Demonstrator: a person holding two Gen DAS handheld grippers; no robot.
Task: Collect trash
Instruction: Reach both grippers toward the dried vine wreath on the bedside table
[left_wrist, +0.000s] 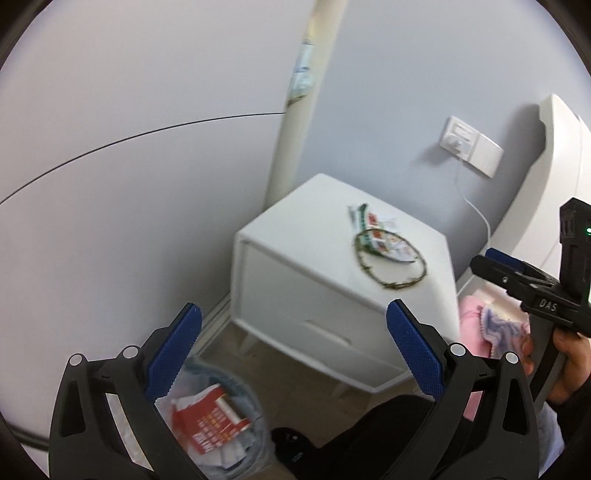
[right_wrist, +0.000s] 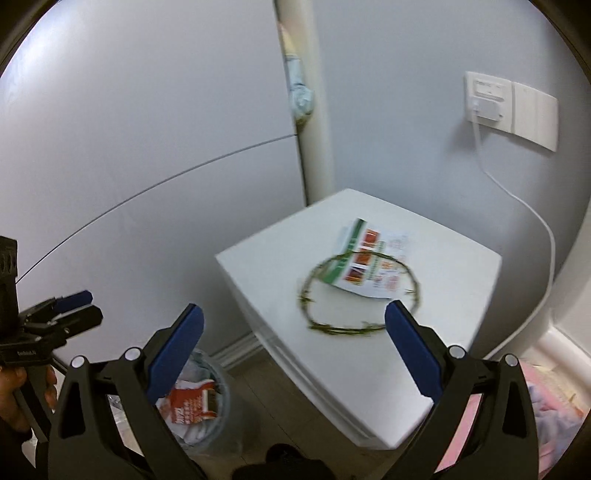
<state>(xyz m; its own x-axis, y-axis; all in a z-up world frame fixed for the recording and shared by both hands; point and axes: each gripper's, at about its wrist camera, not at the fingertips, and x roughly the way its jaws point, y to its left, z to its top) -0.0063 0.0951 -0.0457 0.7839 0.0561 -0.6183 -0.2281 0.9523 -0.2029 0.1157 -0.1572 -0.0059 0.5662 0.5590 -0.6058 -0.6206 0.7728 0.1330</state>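
A printed paper leaflet lies on a white nightstand, under a green twig wreath. Both also show in the left wrist view, the leaflet and the wreath. A lined trash bin stands on the floor left of the nightstand, holding red and white wrappers; it also shows in the right wrist view. My left gripper is open and empty above the bin and the nightstand's front. My right gripper is open and empty, short of the wreath.
White walls meet at a corner with a white pipe. A wall socket has a white cable hanging behind the nightstand. Pink bedding lies to the right. The other gripper appears at each view's edge, the right one and the left one.
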